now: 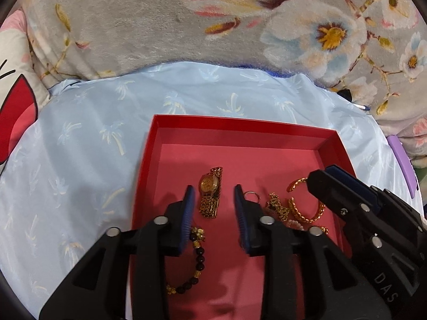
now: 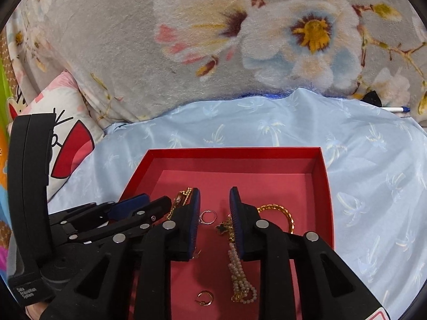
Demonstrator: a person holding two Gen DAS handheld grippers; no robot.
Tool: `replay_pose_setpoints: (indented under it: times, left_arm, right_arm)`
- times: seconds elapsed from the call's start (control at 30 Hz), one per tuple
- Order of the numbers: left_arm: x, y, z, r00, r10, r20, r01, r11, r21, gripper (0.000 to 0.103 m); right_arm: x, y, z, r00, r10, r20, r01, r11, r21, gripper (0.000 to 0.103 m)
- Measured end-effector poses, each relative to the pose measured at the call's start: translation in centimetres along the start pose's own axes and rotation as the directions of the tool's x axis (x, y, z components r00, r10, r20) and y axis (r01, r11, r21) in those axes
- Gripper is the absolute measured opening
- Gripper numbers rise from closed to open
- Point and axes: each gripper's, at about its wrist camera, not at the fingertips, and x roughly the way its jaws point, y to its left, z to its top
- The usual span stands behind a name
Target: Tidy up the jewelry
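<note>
A red tray (image 1: 240,121) (image 2: 234,150) lies on the bed with jewelry in it. My left gripper (image 1: 213,186) (image 2: 157,200) is open, its fingers standing either side of a gold watch (image 1: 210,192) (image 2: 182,197) without pressing it. A dark beaded bracelet (image 1: 198,258) runs under its left finger. My right gripper (image 2: 214,189) (image 1: 321,173) is open above a silver ring (image 2: 208,217) (image 1: 250,196) and holds nothing. A pearl bracelet (image 2: 240,274), a gold chain bangle (image 2: 280,213) (image 1: 307,210), a black clover necklace (image 2: 224,226) and a small gold hoop (image 2: 204,297) lie around it.
The tray rests on a light blue cloth (image 1: 80,146) with a palm print. A floral fleece blanket (image 1: 133,21) rises behind it and a cartoon pillow (image 2: 66,133) sits at the left. A pen (image 2: 397,109) and a purple strip (image 1: 403,165) lie to the right.
</note>
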Motion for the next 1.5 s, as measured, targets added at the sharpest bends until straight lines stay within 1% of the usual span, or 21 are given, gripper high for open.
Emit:
replay_pose_setpoints:
  times: [0.13,0.23,0.33,0.43,0.5,0.63,0.8,0.87,0.93,1.0,1.07,1.13,1.17,1.23,1.37,1.4,1.5]
  left_arm:
    - [-1.8,-0.3,-0.6,0.995,0.085,0.052,-0.086,0.996,0.017,0.037]
    - [-3.2,-0.4,-1.5,0.991,0.114,0.073,-0.115,0.993,0.008,0.038]
    - [-4.3,-0.3,-2.5,0.989,0.126,0.081,-0.126,0.992,-0.001,0.039]
    - [-5.2,-0.4,-3.5,0.99,0.121,0.074,-0.122,0.993,0.001,0.04]
    - [-5.8,-0.3,-4.2,0.991,0.118,0.067,-0.118,0.993,0.004,0.046]
    - [-7.2,-0.7,-5.8,0.992,0.114,0.062,-0.115,0.993,0.011,0.046]
    - [-9.3,-1.2,-7.8,0.99,0.122,0.075,-0.123,0.992,0.004,0.046]
    - [-10.1,-1.3,-8.4,0.989,0.126,0.083,-0.126,0.992,0.0,0.046]
    - [-11.0,-1.3,-9.1,0.986,0.134,0.096,-0.134,0.991,-0.007,0.05]
    - [-11.8,-1.3,-9.7,0.981,0.157,0.118,-0.156,0.988,-0.012,0.06]
    - [-12.6,-1.4,-10.4,0.971,0.184,0.152,-0.184,0.983,-0.017,0.062]
    - [-12.9,-1.5,-11.2,0.963,0.206,0.172,-0.205,0.979,-0.02,0.062]
    - [-12.9,-1.5,-11.7,0.961,0.213,0.176,-0.211,0.977,-0.028,0.062]
    - [-12.7,-1.7,-12.4,0.959,0.221,0.176,-0.22,0.975,-0.029,0.062]
    - [-11.4,-2.2,-13.6,0.945,0.272,0.182,-0.276,0.961,-0.005,0.062]
    - [-11.1,-2.2,-13.7,0.944,0.279,0.178,-0.283,0.959,-0.003,0.062]
    - [-10.2,-1.9,-14.2,0.947,0.276,0.163,-0.28,0.96,0.003,0.062]
  right_arm:
    - [-1.6,0.0,-0.7,0.999,-0.022,0.031,0.022,1.0,-0.002,0.034]
    - [-3.2,0.4,-1.7,0.997,-0.045,0.058,0.046,0.999,-0.01,0.044]
    - [-4.3,1.0,-2.6,0.995,-0.074,0.068,0.077,0.997,-0.029,0.048]
    - [-5.1,1.3,-3.6,0.994,-0.094,0.062,0.096,0.995,-0.035,0.048]
    - [-5.8,1.2,-4.1,0.995,-0.089,0.055,0.091,0.995,-0.03,0.048]
    - [-7.6,1.5,-5.4,0.995,-0.087,0.051,0.088,0.996,-0.024,0.051]
    - [-9.9,2.2,-6.8,0.99,-0.126,0.07,0.129,0.991,-0.045,0.053]
    - [-10.8,2.5,-7.3,0.987,-0.138,0.078,0.143,0.988,-0.052,0.056]
    - [-11.6,2.6,-7.7,0.985,-0.15,0.091,0.155,0.986,-0.054,0.059]
    - [-12.6,2.7,-8.5,0.98,-0.166,0.111,0.173,0.984,-0.053,0.062]
    - [-13.3,2.6,-9.3,0.977,-0.173,0.126,0.18,0.983,-0.047,0.068]
    - [-13.6,2.5,-10.2,0.971,-0.193,0.139,0.201,0.979,-0.045,0.07]
    - [-13.7,2.5,-10.8,0.964,-0.218,0.15,0.227,0.973,-0.044,0.072]
    - [-13.5,2.3,-11.7,0.958,-0.242,0.156,0.251,0.967,-0.04,0.075]
    - [-12.1,1.5,-13.4,0.957,-0.264,0.123,0.269,0.963,-0.024,0.076]
    - [-11.7,1.3,-13.6,0.958,-0.264,0.113,0.268,0.963,-0.024,0.076]
    - [-10.9,0.9,-14.1,0.957,-0.274,0.097,0.278,0.96,-0.022,0.076]
